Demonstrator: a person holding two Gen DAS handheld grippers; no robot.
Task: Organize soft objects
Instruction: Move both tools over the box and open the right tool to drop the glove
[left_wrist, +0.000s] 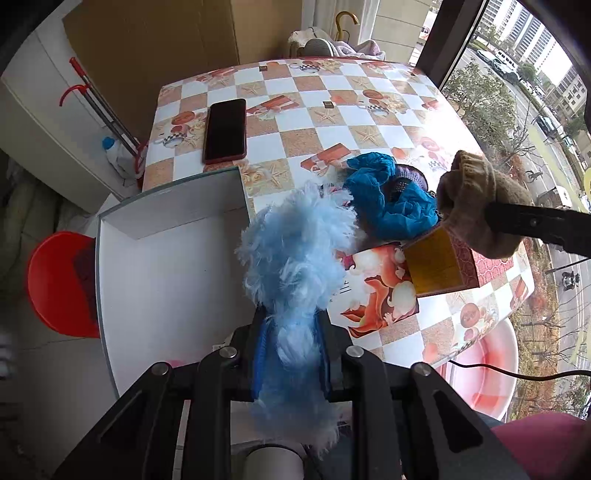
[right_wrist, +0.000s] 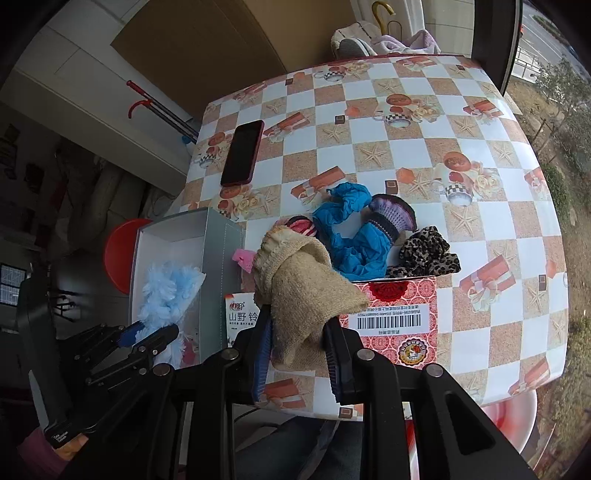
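Two tongs are both loaded. The left tongs (left_wrist: 290, 354) are clamped on a fluffy light-blue sock (left_wrist: 291, 269), gripped near its lower end so the shaggy upper part flops over the white box (left_wrist: 173, 269) at the near left edge of the tabletop (left_wrist: 332, 122). The right tongs (right_wrist: 301, 354) pinch a tan knitted sock (right_wrist: 299, 291) low on its body, its ribbed cuff sagging forward above a red printed box (right_wrist: 402, 314).

Both socks look light, limp and easily squashed, so a firm pinch through a bunched fold seems safer than a grip on loose fuzz or on the cuff, which would likely stretch or slip.

Farther out lie a crumpled blue cloth (right_wrist: 351, 236), a purple knitted piece (right_wrist: 391, 214), a leopard-print scrunchie (right_wrist: 428, 251) and something pink-striped (right_wrist: 303, 227), all touching in a heap. A dark phone (right_wrist: 242, 153) lies well apart, far left.
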